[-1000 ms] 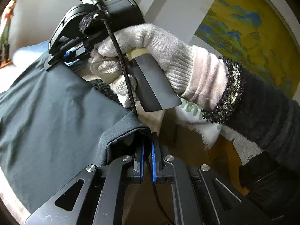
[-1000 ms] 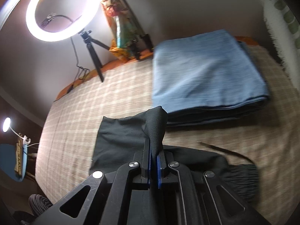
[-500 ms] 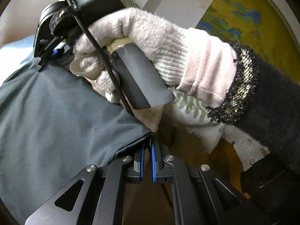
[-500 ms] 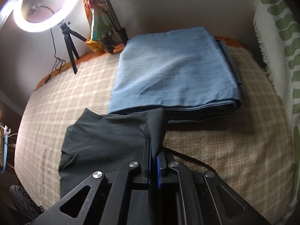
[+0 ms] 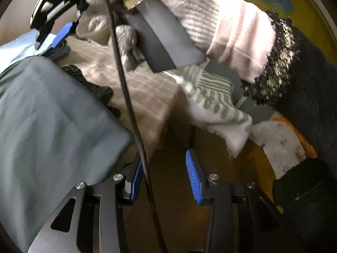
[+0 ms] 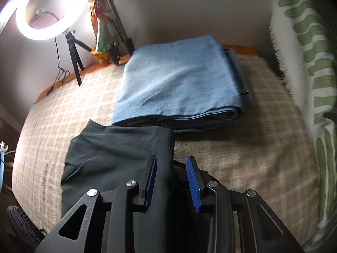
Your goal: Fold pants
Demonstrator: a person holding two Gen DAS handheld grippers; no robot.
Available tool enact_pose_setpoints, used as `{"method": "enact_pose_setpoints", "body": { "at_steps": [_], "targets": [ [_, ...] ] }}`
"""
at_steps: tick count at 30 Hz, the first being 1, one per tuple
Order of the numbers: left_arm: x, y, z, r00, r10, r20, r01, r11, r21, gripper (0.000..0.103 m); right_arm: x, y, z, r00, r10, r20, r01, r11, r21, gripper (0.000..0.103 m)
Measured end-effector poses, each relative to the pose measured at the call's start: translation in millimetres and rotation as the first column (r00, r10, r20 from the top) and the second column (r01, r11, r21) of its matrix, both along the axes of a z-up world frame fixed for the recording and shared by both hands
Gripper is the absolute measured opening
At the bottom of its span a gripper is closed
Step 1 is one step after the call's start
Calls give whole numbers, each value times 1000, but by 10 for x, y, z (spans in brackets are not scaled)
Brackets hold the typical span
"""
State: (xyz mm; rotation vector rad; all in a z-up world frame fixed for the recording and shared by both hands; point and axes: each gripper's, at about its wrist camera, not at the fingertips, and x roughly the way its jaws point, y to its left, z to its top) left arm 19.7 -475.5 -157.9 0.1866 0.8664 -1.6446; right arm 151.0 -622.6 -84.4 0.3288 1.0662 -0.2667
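Note:
The dark grey-green pants point(image 6: 118, 154) lie folded flat on the checked bed cover point(image 6: 242, 164), just in front of a folded blue pile. My right gripper point(image 6: 171, 181) hovers over their right edge. Its jaws are opening and the cloth lies loose below them, not pinched. In the left wrist view the pants point(image 5: 52, 126) fill the left side. My left gripper point(image 5: 164, 179) is beside their corner with jaws opening. Only a black cable point(image 5: 130, 113) crosses the gap. A gloved hand point(image 5: 189, 14) holds the right gripper point(image 5: 52, 38) at top left.
A folded blue garment pile point(image 6: 179, 80) lies behind the pants. A lit ring light on a tripod point(image 6: 48, 10) stands at the far left edge of the bed. A white and green fringed throw point(image 6: 305, 63) hangs along the right side.
Both grippers were shut on pants fabric and now stand spread with the cloth released. The lifted corner in the right wrist view has dropped flat. The gloved hand has moved up and away.

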Motion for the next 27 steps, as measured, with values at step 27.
{"method": "enact_pose_setpoints", "body": {
  "at_steps": [27],
  "targets": [
    [2157, 1739, 500, 908, 409, -90, -412, 911, -17, 47, -974, 2057, 421, 992, -55, 116, 47, 996, 69, 53]
  ]
}}
